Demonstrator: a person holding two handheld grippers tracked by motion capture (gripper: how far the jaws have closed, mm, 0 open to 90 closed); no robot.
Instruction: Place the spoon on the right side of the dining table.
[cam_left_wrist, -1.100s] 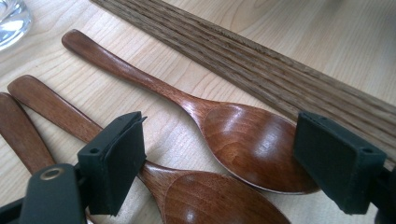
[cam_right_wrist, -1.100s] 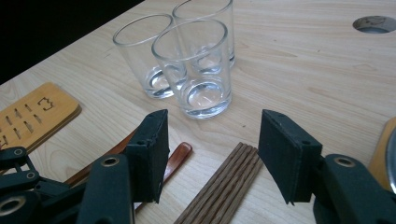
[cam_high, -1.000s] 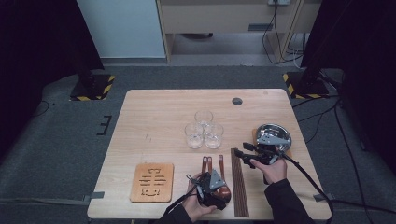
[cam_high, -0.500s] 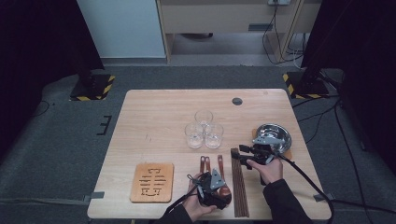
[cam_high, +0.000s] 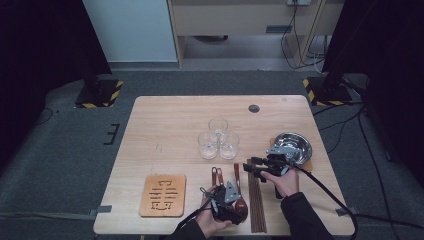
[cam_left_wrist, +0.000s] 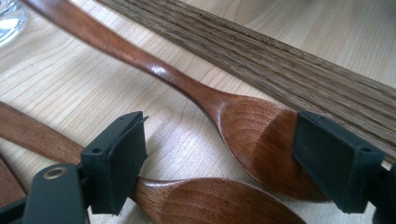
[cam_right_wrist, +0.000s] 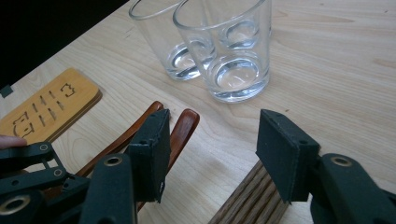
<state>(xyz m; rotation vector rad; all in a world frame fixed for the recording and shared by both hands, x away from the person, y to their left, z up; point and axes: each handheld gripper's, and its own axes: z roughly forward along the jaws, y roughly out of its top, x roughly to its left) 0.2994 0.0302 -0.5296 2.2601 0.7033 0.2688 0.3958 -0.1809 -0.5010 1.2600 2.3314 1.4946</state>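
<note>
Clamping down: left gripper (cam_left_wrist: 219, 158) had clenched on the wooden spoon (cam_left_wrist: 261, 140) bowl, right gripper (cam_right_wrist: 212, 149) drifted over the chopsticks (cam_right_wrist: 252, 200), jaws released, nothing held, so a spoon lift looked next.

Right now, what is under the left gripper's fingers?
The bowls of two wooden spoons lie on the table. The fingers cover the bowls' outer edges, so contact there is hidden.
</note>
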